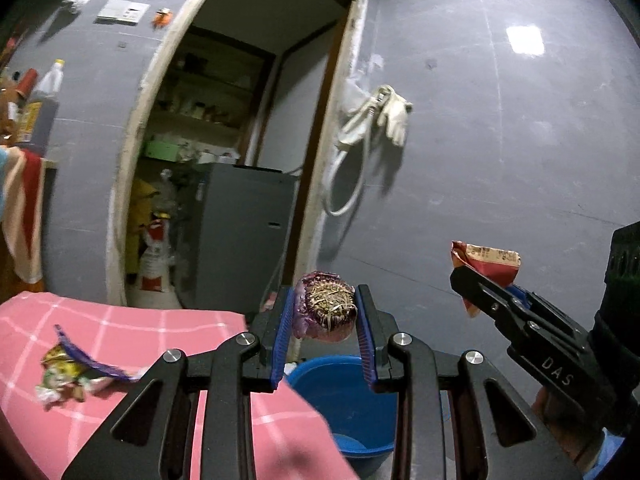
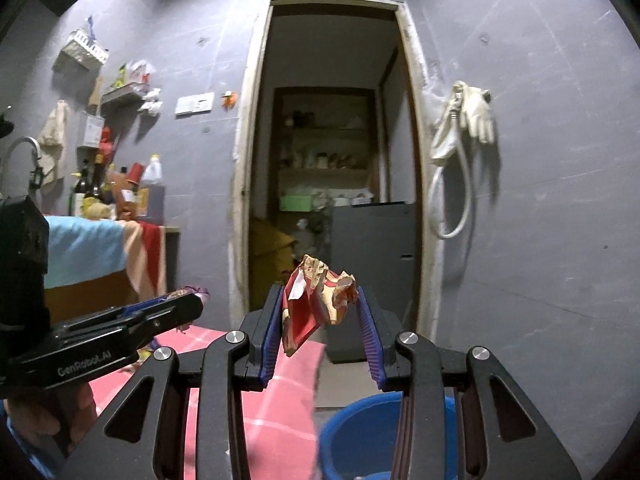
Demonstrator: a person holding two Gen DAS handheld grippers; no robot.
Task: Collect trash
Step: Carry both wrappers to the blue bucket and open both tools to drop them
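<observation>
Currently the left tool (image 1: 325, 320) pinches a purple onion stub (image 1: 326, 312); the right tool (image 2: 320, 320) pinches a crumpled red wrapper (image 2: 316, 300), both short of the blue plastic bucket (image 1: 320, 376). Early release risks floor spillage.

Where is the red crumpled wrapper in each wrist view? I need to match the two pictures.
Left wrist view: the red crumpled wrapper is at right of centre, pinched at the tip of the right gripper that comes in from the right edge.
Right wrist view: low centre, between that gripper's blue pads.
Shared landmark: the white glove hanging right of the doorway.
</observation>
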